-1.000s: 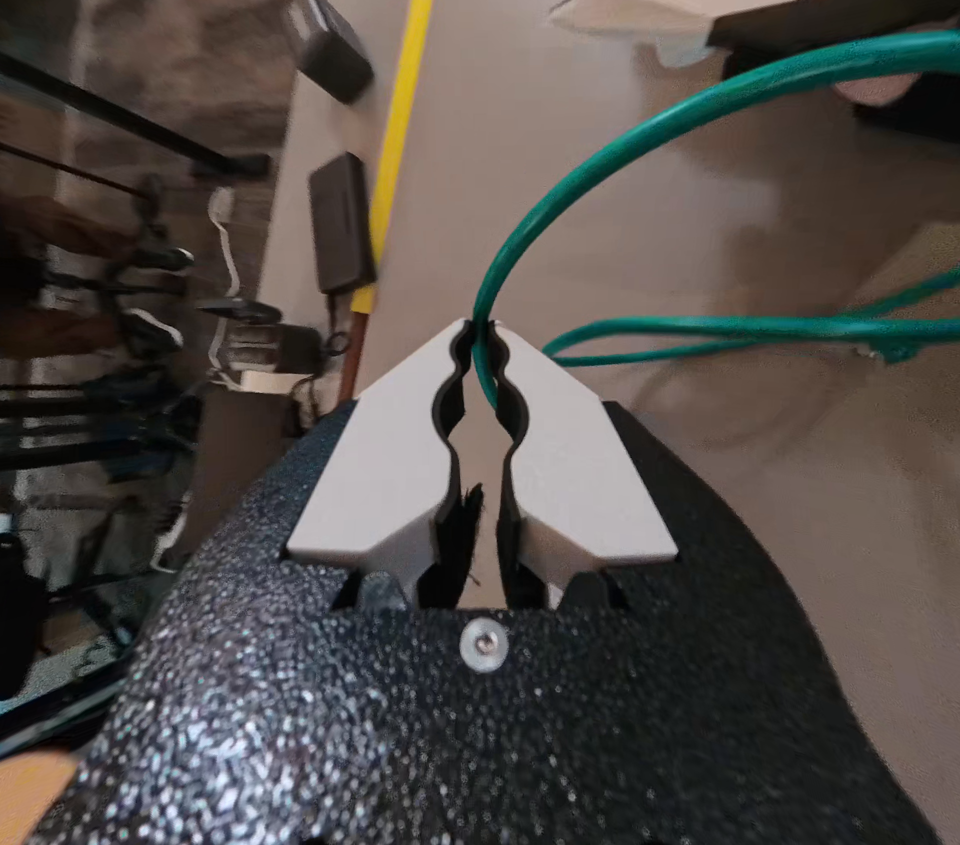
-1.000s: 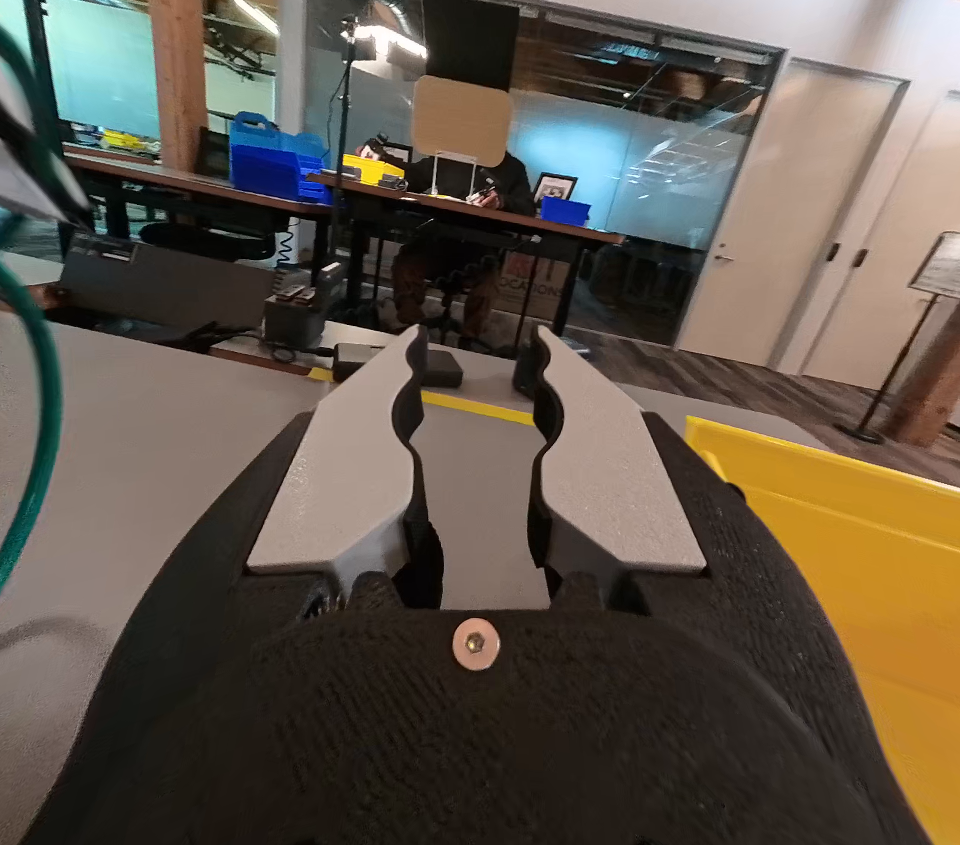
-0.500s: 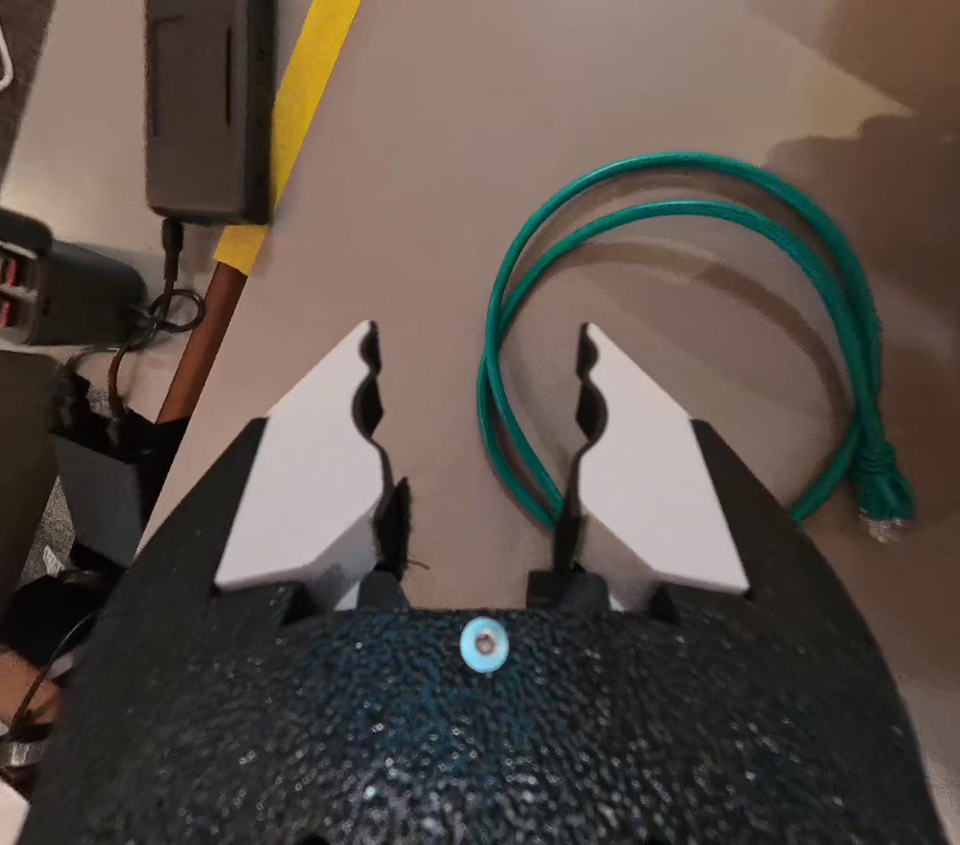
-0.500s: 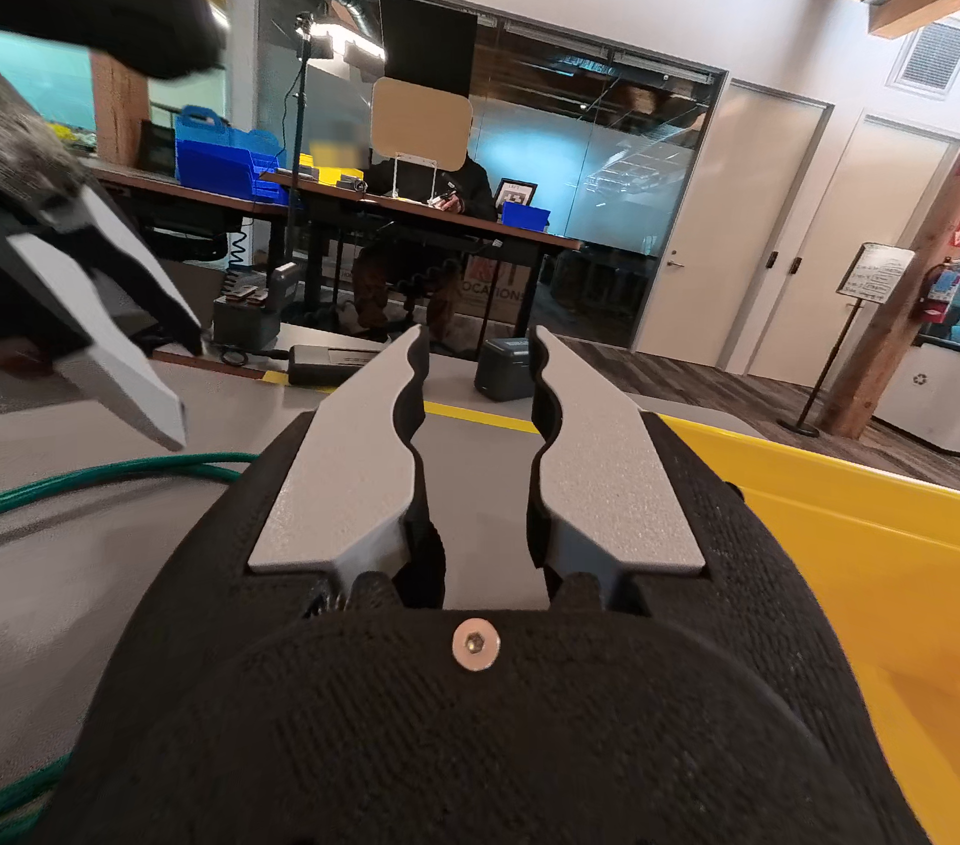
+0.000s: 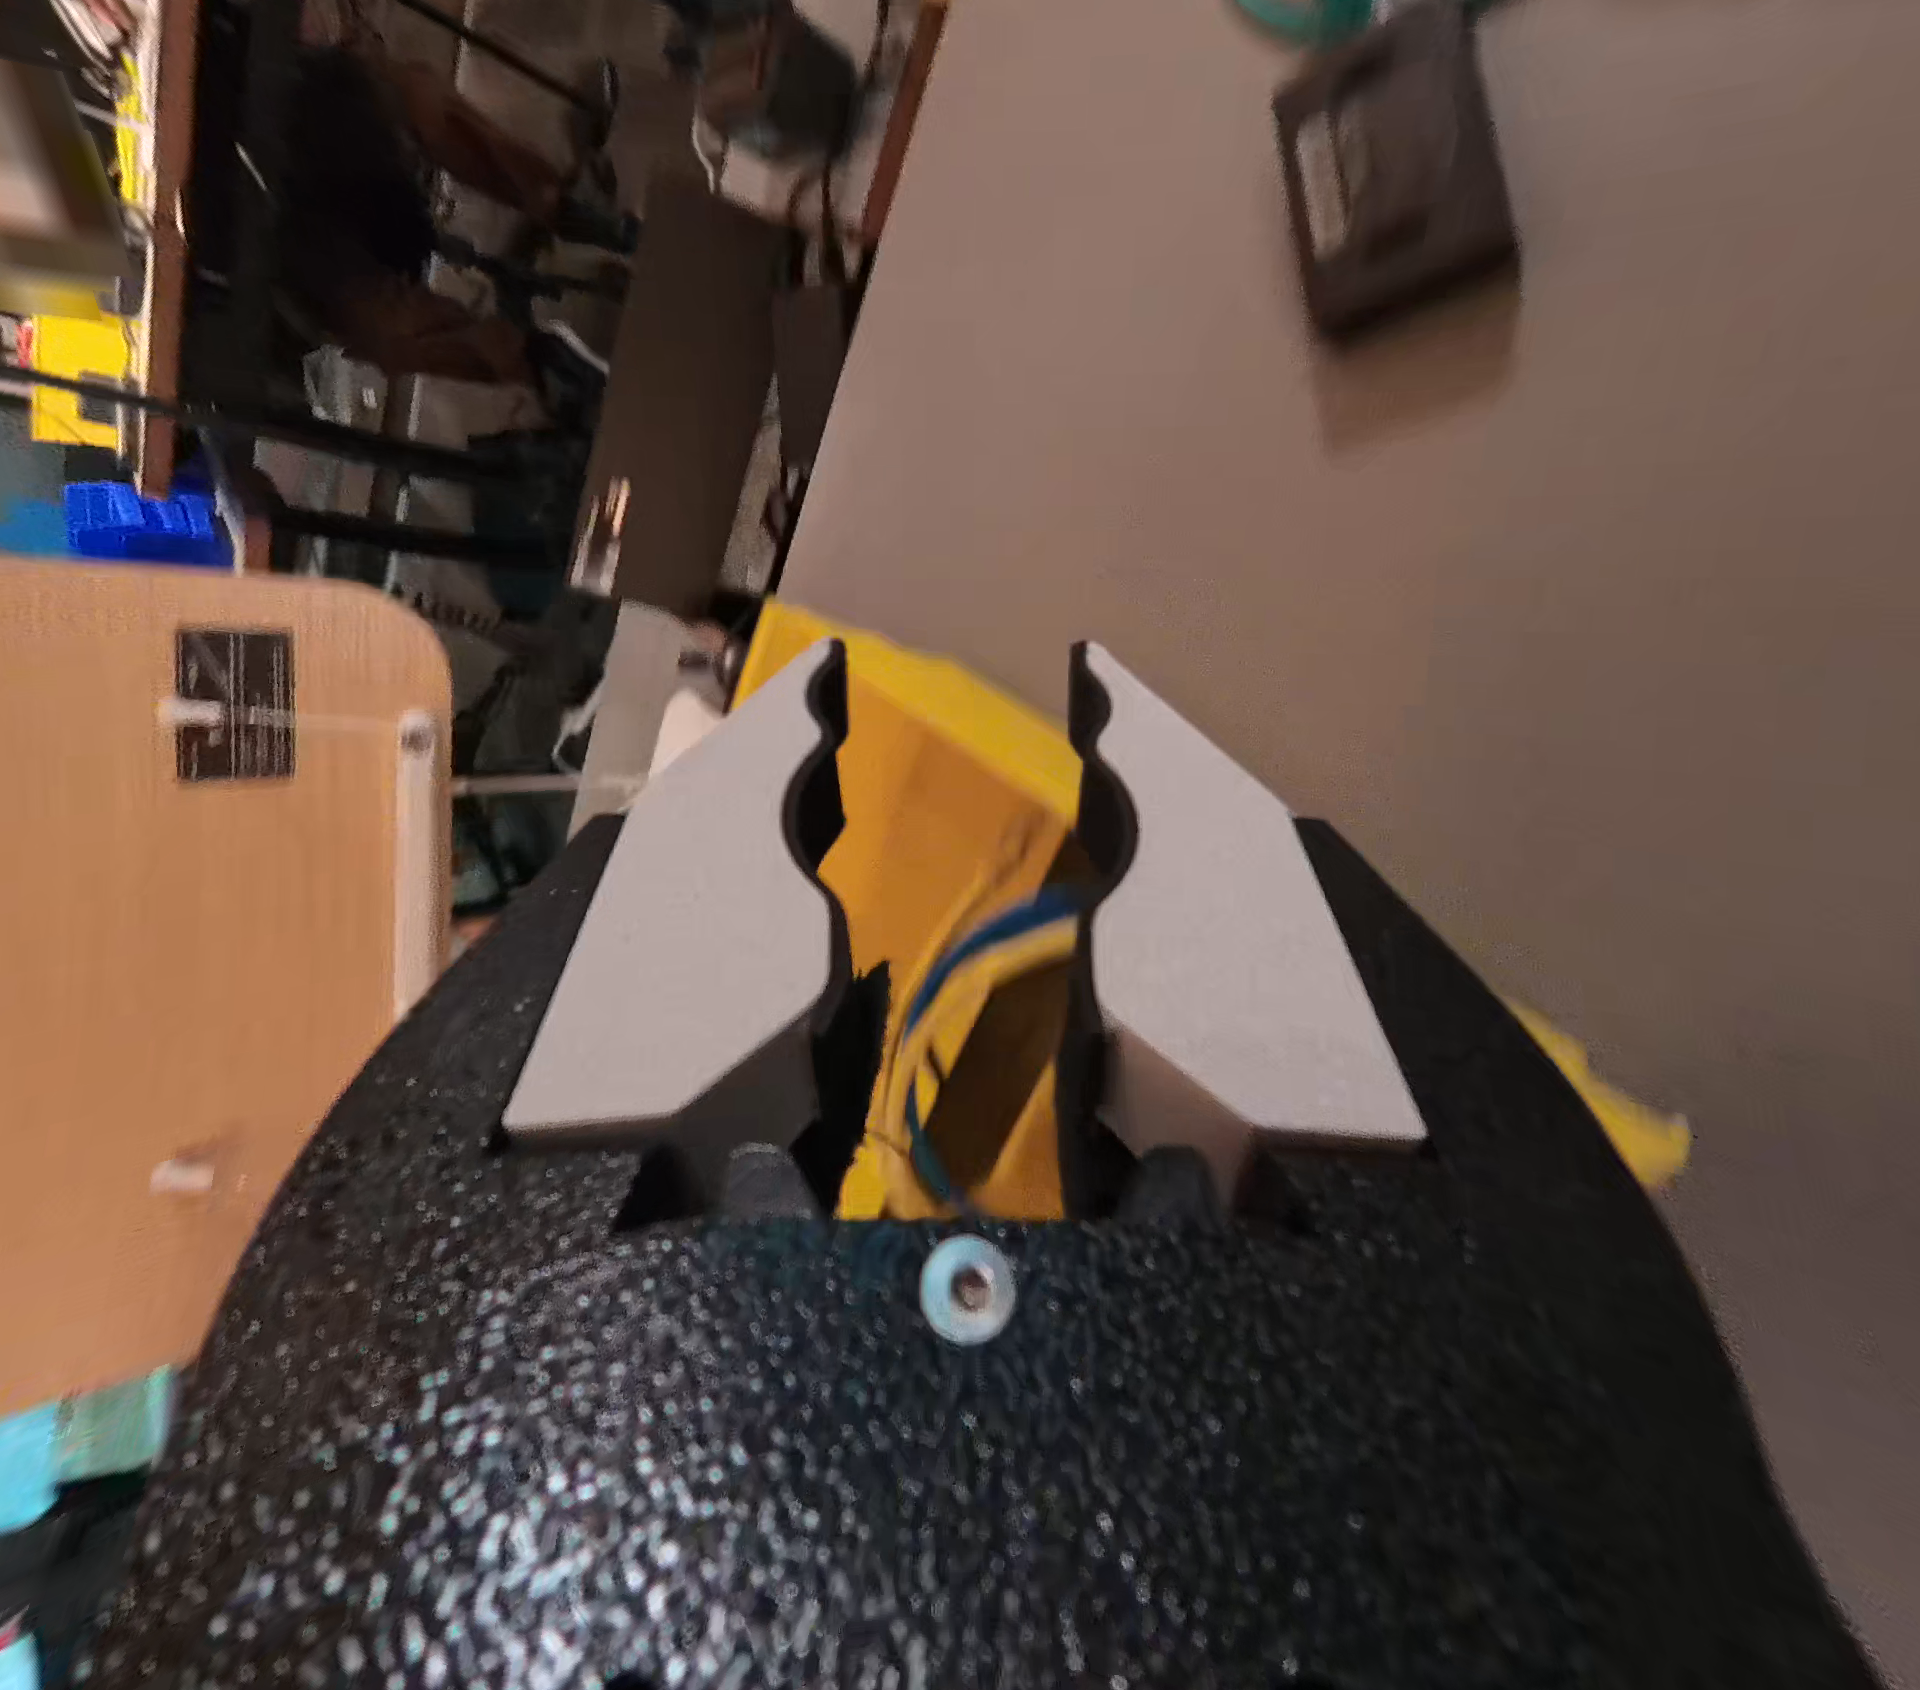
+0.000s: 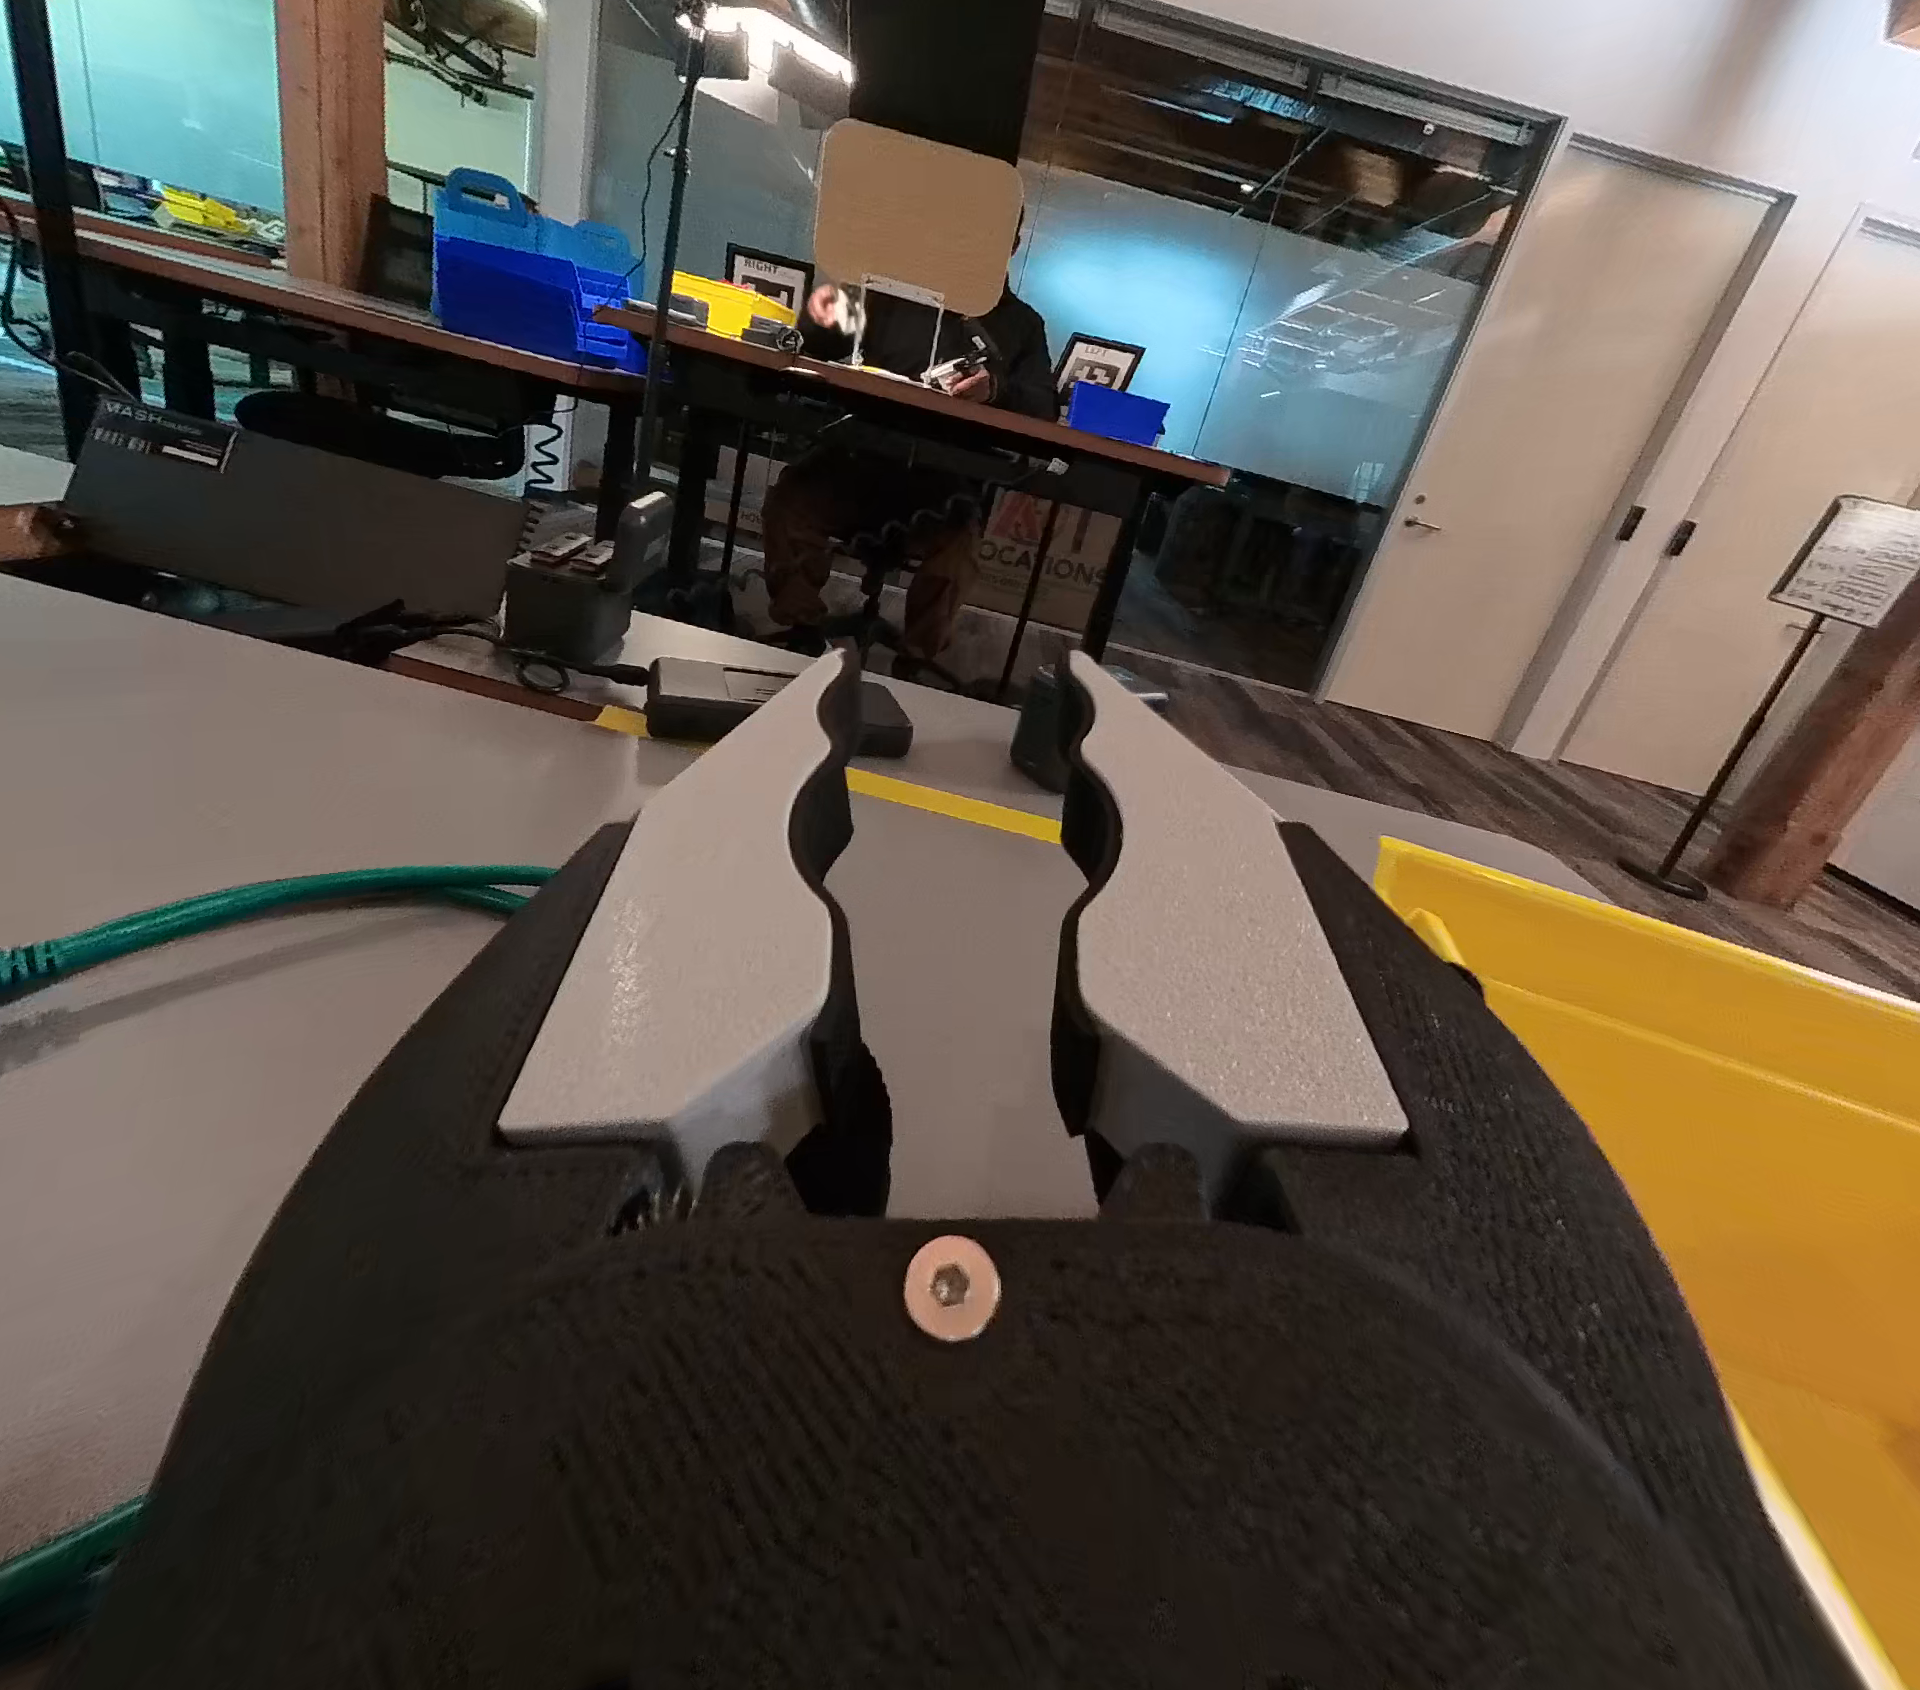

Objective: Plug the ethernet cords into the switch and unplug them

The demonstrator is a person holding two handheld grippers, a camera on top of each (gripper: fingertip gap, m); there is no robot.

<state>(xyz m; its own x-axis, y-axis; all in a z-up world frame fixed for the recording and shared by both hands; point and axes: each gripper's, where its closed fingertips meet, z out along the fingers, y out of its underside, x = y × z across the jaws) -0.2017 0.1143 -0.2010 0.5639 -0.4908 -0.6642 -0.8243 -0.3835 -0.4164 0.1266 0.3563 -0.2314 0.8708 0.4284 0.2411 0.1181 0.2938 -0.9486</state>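
We are in an open workshop with glass partitions and timber posts, working at a grey table [image 6: 260, 767] edged by a strip of yellow tape [image 6: 951, 799]; a person [image 6: 914, 393] sits at another desk behind. The green ethernet cord [image 6: 270, 897] lies loose on the table, one of its plugs resting close beside the small dark switch [image 5: 1392, 165], which sits flat on the surface. Blur keeps us from telling whether that plug is seated in a port. We judge the cord has been laid within reach of the switch so that plugging can be done there.

Our left tool [image 5: 956, 674] hangs over the yellow bin [image 5: 935, 767] at the table's edge, its two fingers apart and gripping nothing; blue and yellow cords [image 5: 966, 965] lie in the bin below the gap, so we are probably reaching for another one. Our right tool [image 6: 961, 684] is likewise spread and empty, held level above the table, touching nothing, with the bin to its right.
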